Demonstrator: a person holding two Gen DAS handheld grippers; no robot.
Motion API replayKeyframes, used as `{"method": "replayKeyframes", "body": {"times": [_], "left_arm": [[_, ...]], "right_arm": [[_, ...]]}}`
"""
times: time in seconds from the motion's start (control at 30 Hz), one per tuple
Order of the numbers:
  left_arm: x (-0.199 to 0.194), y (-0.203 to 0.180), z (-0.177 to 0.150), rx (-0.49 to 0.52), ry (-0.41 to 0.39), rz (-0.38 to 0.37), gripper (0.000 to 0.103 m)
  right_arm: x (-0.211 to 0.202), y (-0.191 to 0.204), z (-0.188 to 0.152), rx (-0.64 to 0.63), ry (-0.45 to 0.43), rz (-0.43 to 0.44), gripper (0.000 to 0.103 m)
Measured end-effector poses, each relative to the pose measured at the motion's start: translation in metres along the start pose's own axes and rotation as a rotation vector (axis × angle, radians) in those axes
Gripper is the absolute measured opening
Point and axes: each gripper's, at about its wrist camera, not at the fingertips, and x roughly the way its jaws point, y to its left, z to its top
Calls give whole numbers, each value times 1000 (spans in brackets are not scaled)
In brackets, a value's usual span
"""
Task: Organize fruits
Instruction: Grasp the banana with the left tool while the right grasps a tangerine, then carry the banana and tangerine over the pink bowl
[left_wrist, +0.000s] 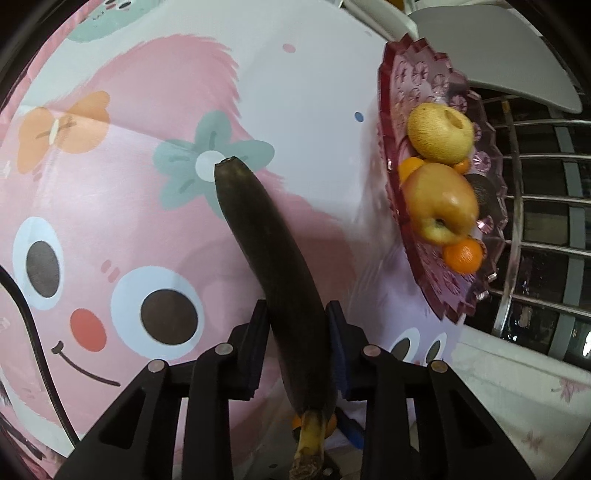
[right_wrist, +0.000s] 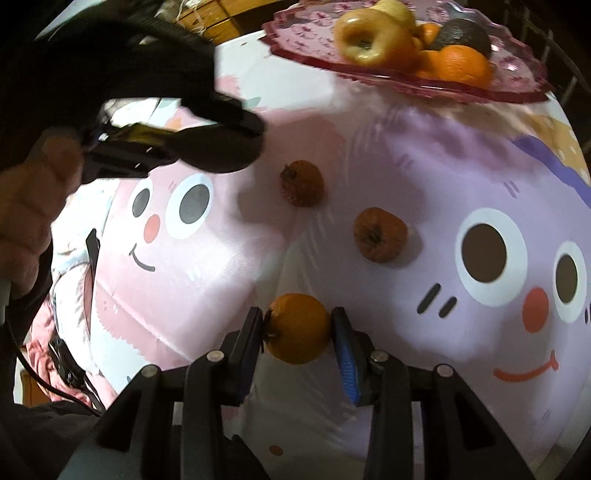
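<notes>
Left claw (left_wrist: 297, 332) pinches a blackened, curved banana (left_wrist: 273, 266); right claw (right_wrist: 297, 332) pinches a round orange (right_wrist: 297, 328).

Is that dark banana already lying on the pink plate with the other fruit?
No, the blackened banana is clamped in the left gripper above the tablecloth, well apart from the pink plate.
</notes>
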Motion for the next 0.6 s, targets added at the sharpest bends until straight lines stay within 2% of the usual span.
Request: {"method": "replayKeyframes", "body": {"times": [0.33, 0.6], "left_arm": [[-58, 3, -23, 98, -77, -30, 29], [-116, -11, -25, 223, -146, -21, 29]], "right_arm": [[-28, -9, -15, 109, -84, -2, 38], [-66, -10, -5, 135, -191, -26, 38]]}}
